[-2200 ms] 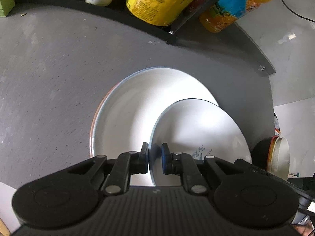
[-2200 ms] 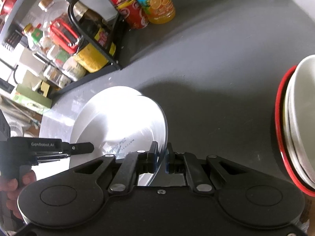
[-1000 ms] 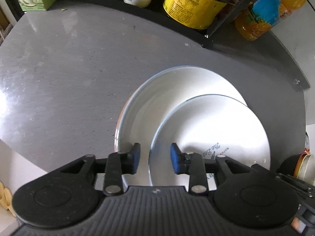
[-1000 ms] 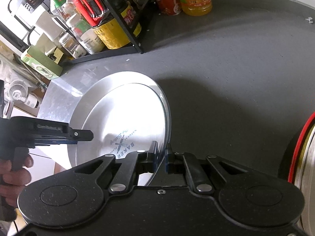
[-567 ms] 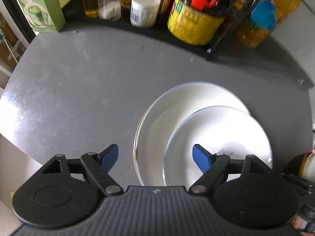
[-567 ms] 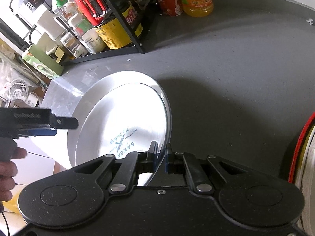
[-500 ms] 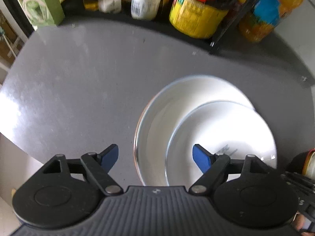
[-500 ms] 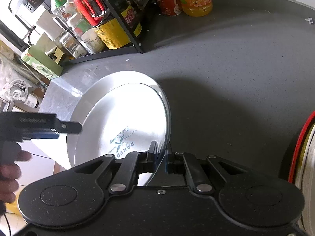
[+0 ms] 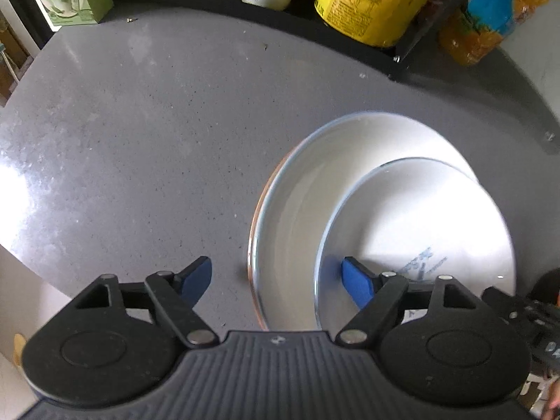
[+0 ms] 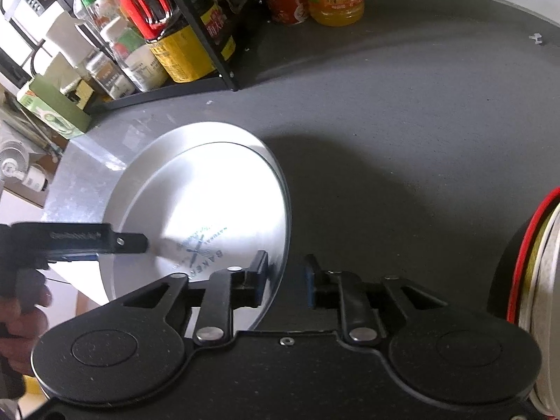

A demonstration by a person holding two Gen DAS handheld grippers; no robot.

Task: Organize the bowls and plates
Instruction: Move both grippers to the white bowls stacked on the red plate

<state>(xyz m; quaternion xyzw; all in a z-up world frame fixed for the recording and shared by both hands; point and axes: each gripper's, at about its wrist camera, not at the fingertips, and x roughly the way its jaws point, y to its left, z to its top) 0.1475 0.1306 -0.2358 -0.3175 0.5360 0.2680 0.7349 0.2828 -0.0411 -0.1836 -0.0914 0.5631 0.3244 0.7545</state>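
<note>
Plate [image 10: 210, 217] rim between parted fingers [image 10: 259, 273]

Small white round plate [image 10: 210, 210]: dark blue print reads "BAKER", with "NATURAL" above. Black left gripper [image 10: 75, 241]: body lettering blurred, unreadable.

small plate [image 9: 420, 217] white (blue print) | nested in large plate [image 9: 308, 175] | bowl stack [image 10: 539, 280] apart

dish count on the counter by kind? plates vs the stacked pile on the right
White plates: 2, small plate lying in the large plate
Stacks of bowls: 1, red-rimmed stack at the right edge; how many bowls it holds cannot be told
Total: 3
</note>
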